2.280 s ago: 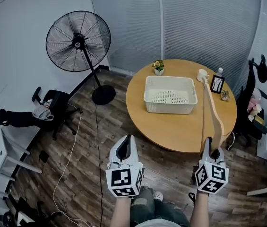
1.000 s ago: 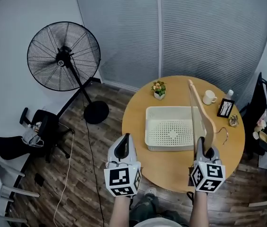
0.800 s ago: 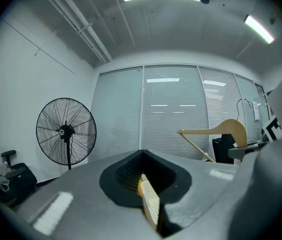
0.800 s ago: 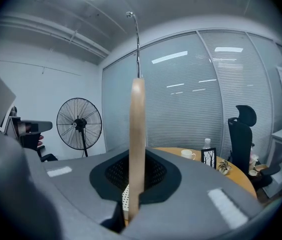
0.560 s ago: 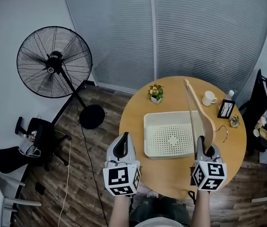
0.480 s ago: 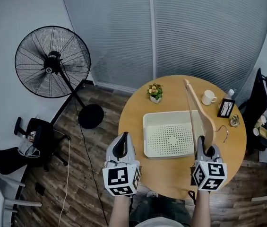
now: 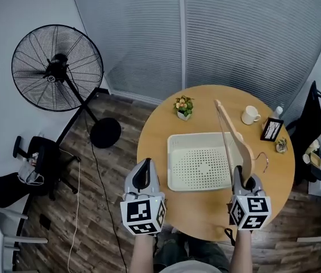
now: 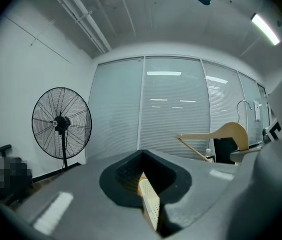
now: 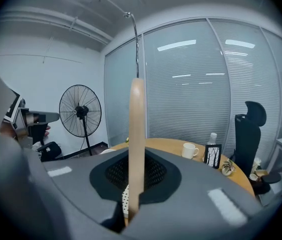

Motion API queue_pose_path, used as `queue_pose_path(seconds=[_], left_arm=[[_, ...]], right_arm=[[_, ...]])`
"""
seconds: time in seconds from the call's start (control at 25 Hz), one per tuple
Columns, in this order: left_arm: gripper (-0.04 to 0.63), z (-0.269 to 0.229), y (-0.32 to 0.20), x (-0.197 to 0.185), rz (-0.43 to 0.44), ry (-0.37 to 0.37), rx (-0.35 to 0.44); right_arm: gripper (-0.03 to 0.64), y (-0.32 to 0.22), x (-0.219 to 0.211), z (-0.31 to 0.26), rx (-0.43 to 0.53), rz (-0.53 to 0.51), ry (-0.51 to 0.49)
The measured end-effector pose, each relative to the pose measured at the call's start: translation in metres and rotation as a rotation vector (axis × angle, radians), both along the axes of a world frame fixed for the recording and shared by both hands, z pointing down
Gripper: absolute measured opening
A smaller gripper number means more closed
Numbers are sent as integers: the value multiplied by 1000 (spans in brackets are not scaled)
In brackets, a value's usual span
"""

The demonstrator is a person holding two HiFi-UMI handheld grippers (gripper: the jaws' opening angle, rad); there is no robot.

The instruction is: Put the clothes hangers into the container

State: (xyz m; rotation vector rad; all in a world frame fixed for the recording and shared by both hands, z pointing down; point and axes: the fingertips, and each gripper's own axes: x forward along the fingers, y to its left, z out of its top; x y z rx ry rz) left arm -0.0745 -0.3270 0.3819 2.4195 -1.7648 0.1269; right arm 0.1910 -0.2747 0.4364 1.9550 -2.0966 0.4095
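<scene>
Left gripper [image 7: 143, 165], right gripper [image 7: 245, 174]: matching grey moulded shells that taper forward. Fingers [image 8: 123, 170] lined with black ribbed pads. Small white rectangular marks on the shell tops. Left cube [image 7: 142, 215], right cube [image 7: 250, 212]: white faces with black square markers. Worn: faded, ripped blue-grey jeans [image 7: 170, 248].

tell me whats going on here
A person holds a gripper in each hand. The right gripper is shut on a wooden clothes hanger, held upright by the right side of the white basket on the round table. The hanger is not yet in. The left gripper is shut and empty.
</scene>
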Motion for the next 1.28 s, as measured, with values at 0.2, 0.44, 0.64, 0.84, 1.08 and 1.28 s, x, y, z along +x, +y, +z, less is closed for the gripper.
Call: queue_pose_path(seconds=[0.2, 0.44, 0.64, 0.84, 1.08, 1.28], left_arm=[[0, 1, -9, 11, -17, 1, -12], [0, 6, -14, 19, -23, -5, -28], [0, 11, -21, 21, -32, 0, -39], [0, 12, -28, 24, -31, -6, -44], [0, 16, -31, 22, -37, -7, -56], [0, 19, -34, 19, -47, -10, -63]], right_arm=[[28, -13, 5, 6, -50, -99, 50], [28, -22, 7, 20, -124, -219, 119], [28, -30, 8, 31, -176, -306, 167], [28, -37, 7, 38, -227, -409, 240], [28, -43, 5, 54, -288, -506, 284], [28, -44, 2, 67, -331, -579, 323]])
